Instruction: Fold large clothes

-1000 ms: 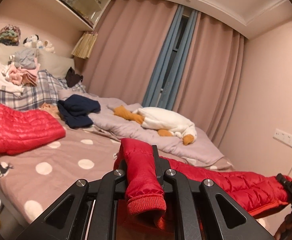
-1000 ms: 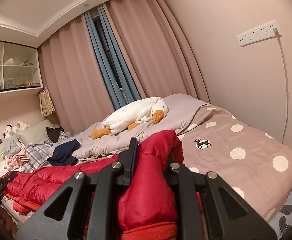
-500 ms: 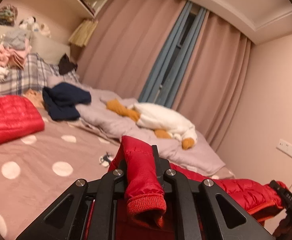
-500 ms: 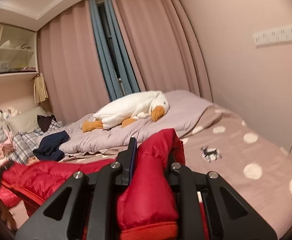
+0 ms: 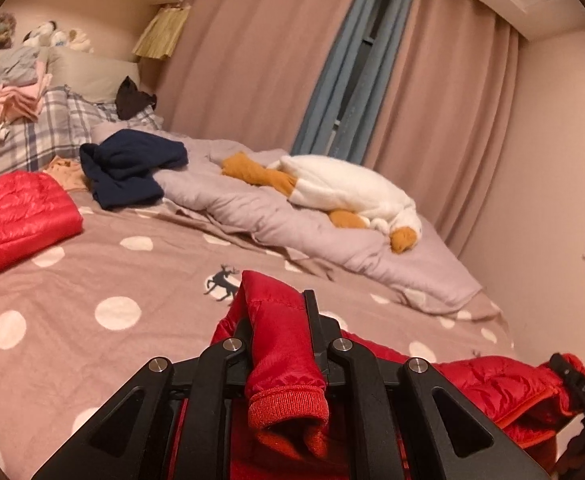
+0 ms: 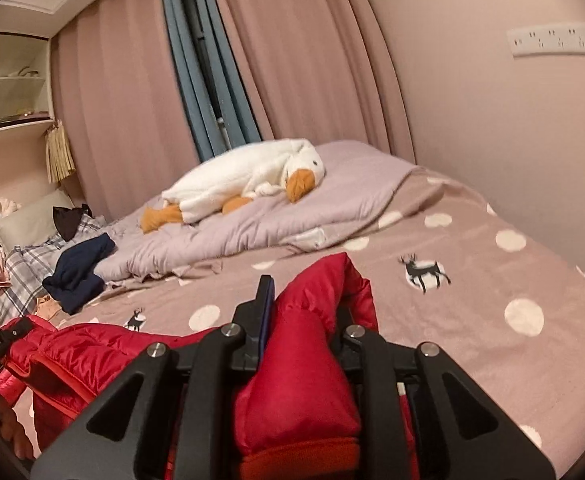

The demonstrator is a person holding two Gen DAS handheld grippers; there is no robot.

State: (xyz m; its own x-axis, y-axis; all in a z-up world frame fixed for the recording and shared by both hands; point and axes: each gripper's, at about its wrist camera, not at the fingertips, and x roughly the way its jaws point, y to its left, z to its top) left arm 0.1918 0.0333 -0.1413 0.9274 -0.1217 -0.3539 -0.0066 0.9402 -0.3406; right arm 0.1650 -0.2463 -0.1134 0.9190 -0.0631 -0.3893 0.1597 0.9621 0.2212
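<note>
A red puffer jacket [image 5: 492, 388] hangs stretched between my two grippers above the polka-dot bed [image 5: 104, 280]. My left gripper [image 5: 280, 312] is shut on one red sleeve, its ribbed cuff [image 5: 288, 404] draped back toward the camera. My right gripper [image 6: 304, 300] is shut on the other sleeve [image 6: 304, 360]. The jacket body [image 6: 76, 352] runs left from it to the other gripper at the frame edge. The right gripper also shows in the left wrist view [image 5: 576, 380].
A second folded red jacket [image 5: 16, 216] lies at the left of the bed. A navy garment [image 5: 128, 168], a white plush goose [image 5: 344, 192] on a lilac quilt [image 5: 260, 208], plaid pillows with piled clothes [image 5: 12, 96], curtains and a wall socket strip [image 6: 552, 38] surround it.
Both grippers have come down lower and forward over the bed with the jacket still held; both views now tilt down toward the bedspread.
</note>
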